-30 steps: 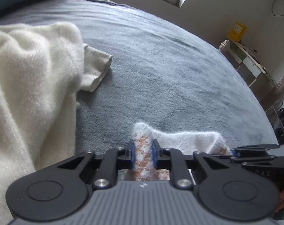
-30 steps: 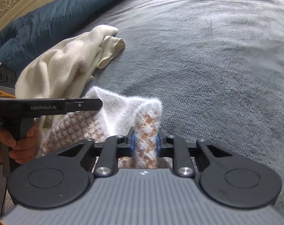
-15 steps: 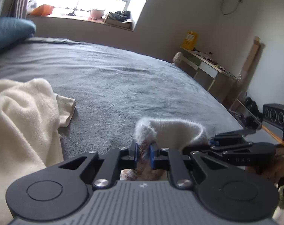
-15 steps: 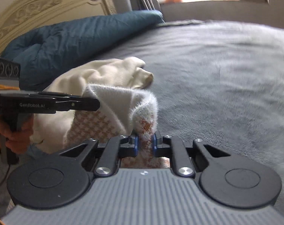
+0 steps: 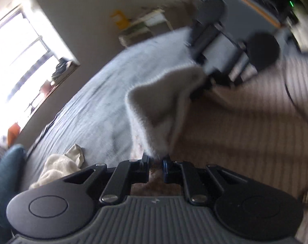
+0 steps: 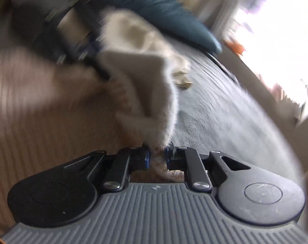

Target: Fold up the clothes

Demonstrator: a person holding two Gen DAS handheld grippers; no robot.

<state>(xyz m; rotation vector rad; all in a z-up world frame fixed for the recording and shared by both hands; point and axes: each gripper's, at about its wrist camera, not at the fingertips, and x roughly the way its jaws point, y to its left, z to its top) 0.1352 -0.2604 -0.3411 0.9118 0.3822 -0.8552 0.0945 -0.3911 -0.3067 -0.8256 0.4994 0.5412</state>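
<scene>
A fluffy white garment (image 5: 154,111) with an orange-checked side hangs in the air above the grey bed (image 5: 97,109), stretched between both grippers. My left gripper (image 5: 155,161) is shut on one corner of it. My right gripper (image 6: 157,155) is shut on another corner of the same garment (image 6: 145,85). In the left wrist view the right gripper (image 5: 196,93) shows at the garment's far end, blurred. In the right wrist view the left gripper (image 6: 101,73) shows at the upper left, also blurred. Both views are tilted and smeared by motion.
A cream sweater (image 5: 58,166) lies crumpled on the bed beside a dark blue duvet (image 5: 3,174). The duvet (image 6: 154,10) also shows beyond the garment in the right wrist view. A bright window (image 5: 17,61), a shelf unit (image 5: 141,26) and a striped surface (image 5: 245,132) surround the bed.
Both grippers have lifted the white garment off the bed and rolled sharply, so both views now tilt. The garment hangs stretched between them instead of lying bunched on the bed.
</scene>
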